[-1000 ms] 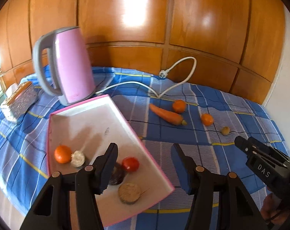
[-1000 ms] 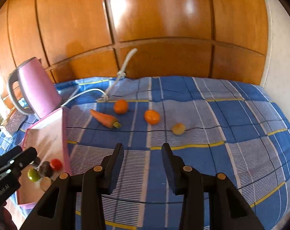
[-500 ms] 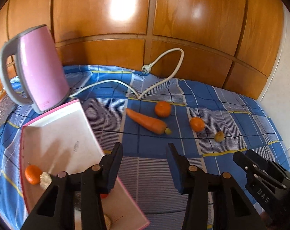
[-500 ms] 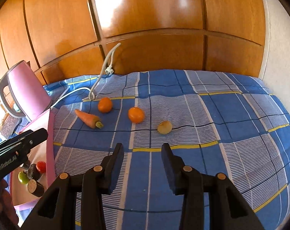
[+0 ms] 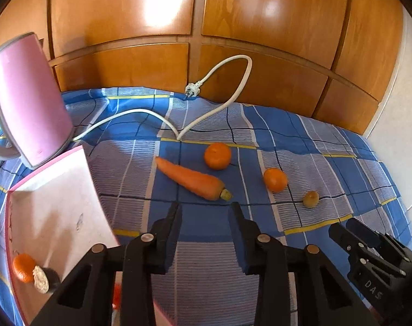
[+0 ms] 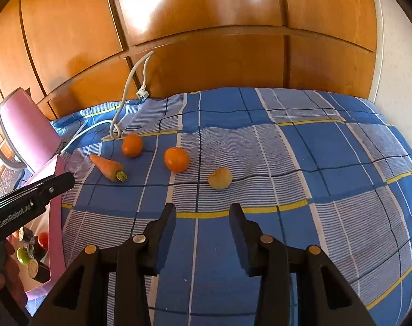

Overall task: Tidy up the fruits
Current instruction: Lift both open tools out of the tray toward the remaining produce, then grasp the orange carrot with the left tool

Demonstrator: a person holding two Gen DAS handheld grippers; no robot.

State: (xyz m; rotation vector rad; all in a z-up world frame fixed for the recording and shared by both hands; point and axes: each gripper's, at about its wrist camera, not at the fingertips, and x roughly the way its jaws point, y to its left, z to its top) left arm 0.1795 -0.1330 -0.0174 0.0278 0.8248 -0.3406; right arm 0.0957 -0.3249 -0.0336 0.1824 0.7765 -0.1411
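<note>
A carrot [image 5: 191, 180], two oranges [image 5: 217, 155] [image 5: 275, 179] and a small yellowish fruit [image 5: 311, 198] lie on the blue checked cloth. My left gripper [image 5: 205, 214] is open and empty, just short of the carrot's stem end. A pink-rimmed white tray [image 5: 56, 203] at the left holds an orange [image 5: 23, 266] and several other pieces. My right gripper [image 6: 202, 216] is open and empty, a little short of the yellowish fruit [image 6: 220, 178], with the orange [image 6: 176, 159], second orange [image 6: 132, 145] and carrot [image 6: 108, 167] further left.
A pink kettle [image 5: 26, 100] stands behind the tray; its white cord [image 5: 227, 81] loops across the cloth up the wooden panel wall [image 5: 233, 27]. The right gripper shows at the lower right of the left wrist view [image 5: 369, 255]. A white wall [image 6: 396, 54] bounds the right side.
My left gripper has swung right from over the tray towards the carrot. My right gripper has moved forward and nearer the yellowish fruit. Both stay open.
</note>
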